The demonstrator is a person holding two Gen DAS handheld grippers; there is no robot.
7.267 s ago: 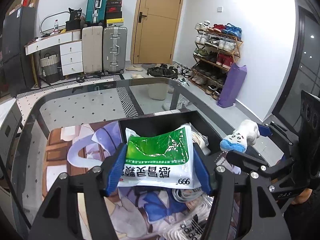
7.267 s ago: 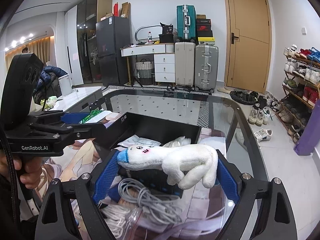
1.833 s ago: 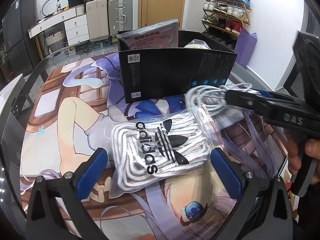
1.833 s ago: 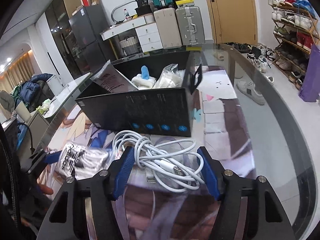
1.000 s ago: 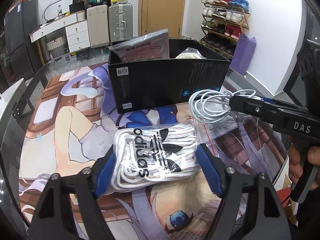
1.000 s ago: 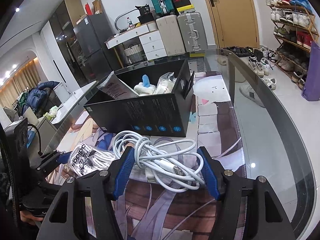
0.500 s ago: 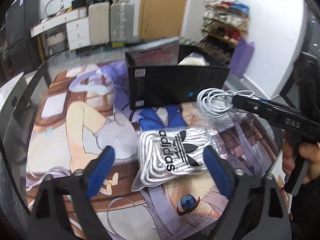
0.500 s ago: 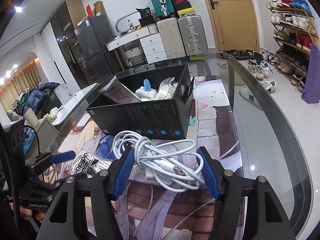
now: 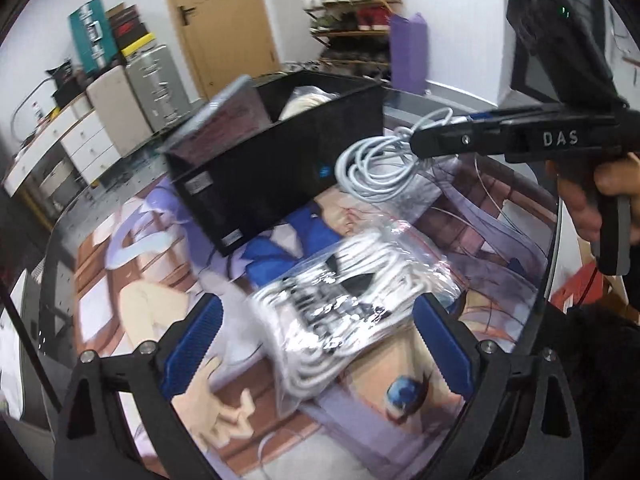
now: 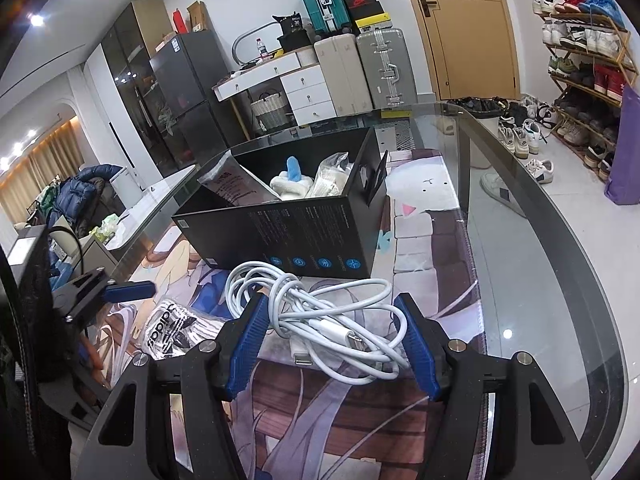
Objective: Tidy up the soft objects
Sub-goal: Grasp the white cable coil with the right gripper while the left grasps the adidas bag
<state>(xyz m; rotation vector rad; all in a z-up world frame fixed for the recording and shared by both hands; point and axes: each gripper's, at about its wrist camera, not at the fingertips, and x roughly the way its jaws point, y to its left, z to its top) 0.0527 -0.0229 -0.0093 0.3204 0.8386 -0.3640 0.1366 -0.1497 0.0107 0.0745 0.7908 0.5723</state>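
1. Lace bag (image 9: 352, 296) lies on the mat (image 9: 132, 300), between the left gripper's (image 9: 316, 344) pads, long axis running pad to pad across the gap. Left hand is nearest.
2. Left jaws opening, wide; pads clear of the bag on both sides, nothing held.
3. Right gripper (image 10: 328, 344) is clamped on the cable (image 10: 320, 312), held just in front of the box (image 10: 288, 236).
4. Box sits beyond both; the bag's coming lift goes forward and up over the near wall.

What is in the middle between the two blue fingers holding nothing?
In the left wrist view, the clear bag of white laces lies on the picture mat, between the left gripper's opening fingers. Neither pad touches it.
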